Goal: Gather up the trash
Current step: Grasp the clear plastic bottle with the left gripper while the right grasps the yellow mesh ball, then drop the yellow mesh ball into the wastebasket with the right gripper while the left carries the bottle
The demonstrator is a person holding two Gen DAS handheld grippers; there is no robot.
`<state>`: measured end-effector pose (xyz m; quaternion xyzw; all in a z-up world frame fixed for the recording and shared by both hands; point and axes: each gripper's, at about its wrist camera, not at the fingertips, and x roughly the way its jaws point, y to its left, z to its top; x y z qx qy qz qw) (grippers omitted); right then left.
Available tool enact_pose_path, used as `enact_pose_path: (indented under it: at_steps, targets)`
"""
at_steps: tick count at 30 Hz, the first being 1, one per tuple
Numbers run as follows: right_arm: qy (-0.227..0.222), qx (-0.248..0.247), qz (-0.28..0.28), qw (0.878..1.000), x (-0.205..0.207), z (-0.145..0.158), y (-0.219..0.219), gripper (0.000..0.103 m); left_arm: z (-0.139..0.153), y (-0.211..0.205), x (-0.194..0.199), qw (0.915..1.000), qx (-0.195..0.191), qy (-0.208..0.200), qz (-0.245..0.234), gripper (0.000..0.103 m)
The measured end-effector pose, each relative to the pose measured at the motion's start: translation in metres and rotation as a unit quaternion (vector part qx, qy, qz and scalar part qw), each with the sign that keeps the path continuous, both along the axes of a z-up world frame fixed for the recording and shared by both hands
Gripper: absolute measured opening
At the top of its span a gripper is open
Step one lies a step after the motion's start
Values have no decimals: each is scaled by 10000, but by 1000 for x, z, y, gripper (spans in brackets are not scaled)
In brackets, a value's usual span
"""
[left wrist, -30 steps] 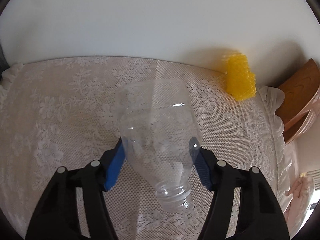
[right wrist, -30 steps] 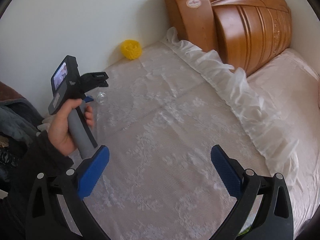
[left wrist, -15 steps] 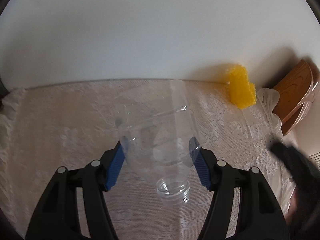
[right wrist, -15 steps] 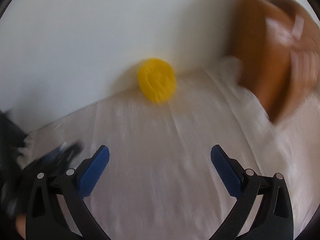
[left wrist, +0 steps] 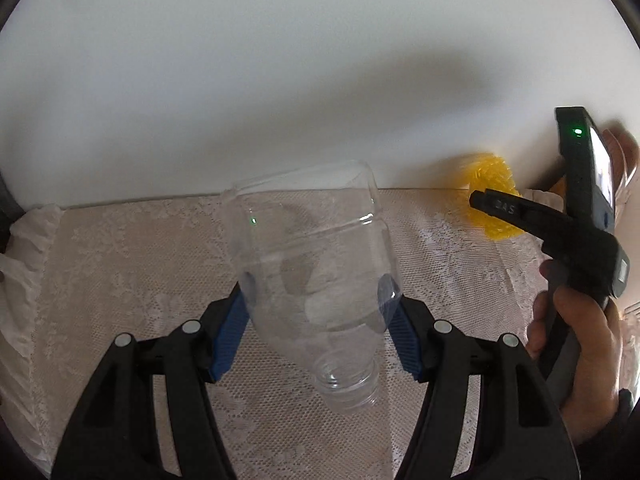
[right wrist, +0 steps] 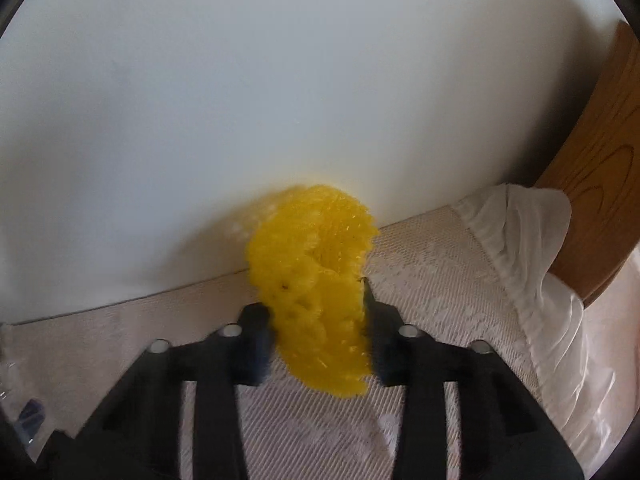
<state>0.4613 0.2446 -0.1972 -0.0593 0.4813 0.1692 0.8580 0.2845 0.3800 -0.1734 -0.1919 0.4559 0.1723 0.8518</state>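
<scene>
Left wrist view shows the left tool (left wrist: 316, 312) clamped on a clear plastic bottle (left wrist: 312, 268), neck toward the camera, held above the lace bedspread (left wrist: 120, 272); its far end is hard to trace against the white wall (left wrist: 280, 80). At the right edge a hand (left wrist: 576, 344) grips the right tool (right wrist: 320, 332), partly cut off. Right wrist view is blurred: that tool's fingers press both sides of a yellow mesh wad (right wrist: 316, 280) at the bed's far edge, by the wall. A wooden headboard (right wrist: 600, 200) stands right.
</scene>
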Motion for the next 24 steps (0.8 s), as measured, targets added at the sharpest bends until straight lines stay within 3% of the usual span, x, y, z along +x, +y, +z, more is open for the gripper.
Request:
enact_pose_path:
  at_steps: [10,16,20,24]
  targets:
    - [-567,162,248,9979,-128,87,-60,34,51,-53,-44,9987,170,-198,-447,62]
    - [-683,473,-68,9965,-227,143,-141,34,90,-106,-107,9943,136,-337,-1004,62]
    - [-706,522,-497,9949,-295,154,-204,36,106,-161,-153,9851,171,-420,-1657,62]
    - [-536,282,-1058,9925,-368,148,-278,36,104,-223,-194,9695,-144,-404,-2412,62]
